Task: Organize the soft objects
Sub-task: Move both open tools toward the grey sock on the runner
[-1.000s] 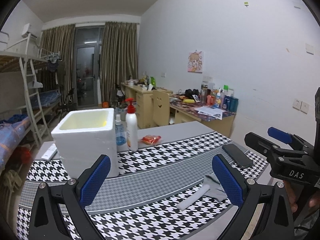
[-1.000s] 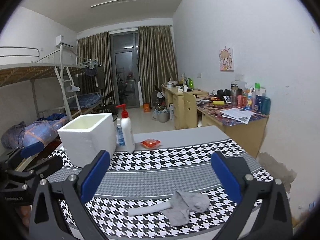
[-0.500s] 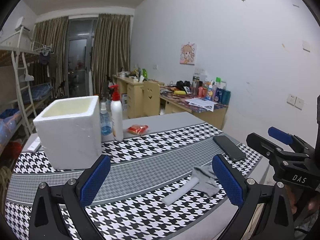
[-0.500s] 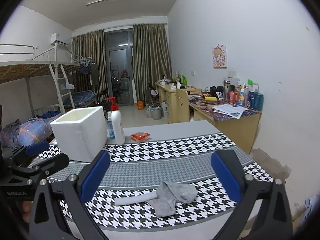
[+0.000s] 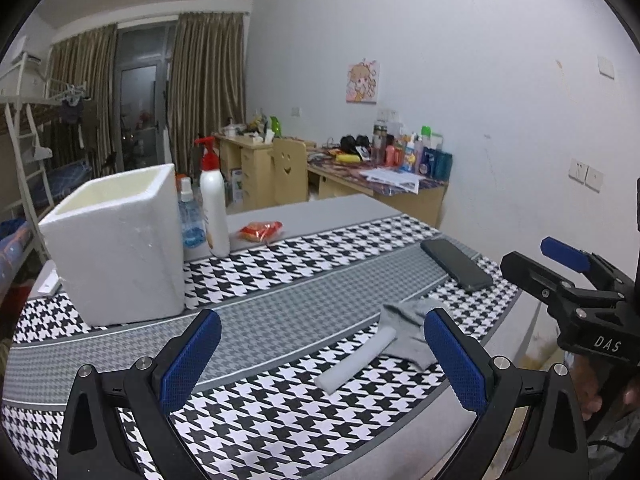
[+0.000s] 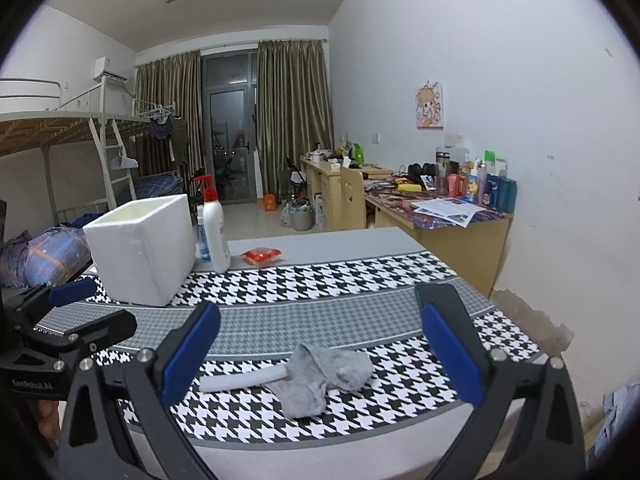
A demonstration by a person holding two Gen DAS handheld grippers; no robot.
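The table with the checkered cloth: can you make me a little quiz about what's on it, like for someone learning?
1. True or false: the crumpled grey cloth sock lies inside the white foam box.
2. Which tongs are open? A) left tongs only B) right tongs only C) both
3. Fill in: the flat black phone lies on the black-and-white houndstooth ____.

Key: 1 false, it lies on the cloth; 2 C; 3 tablecloth.

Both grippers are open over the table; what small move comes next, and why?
Probably lower the right gripper onto the grey sock: the sock lies loose between its open fingers, nothing is held yet, and the foam box stands open-topped.
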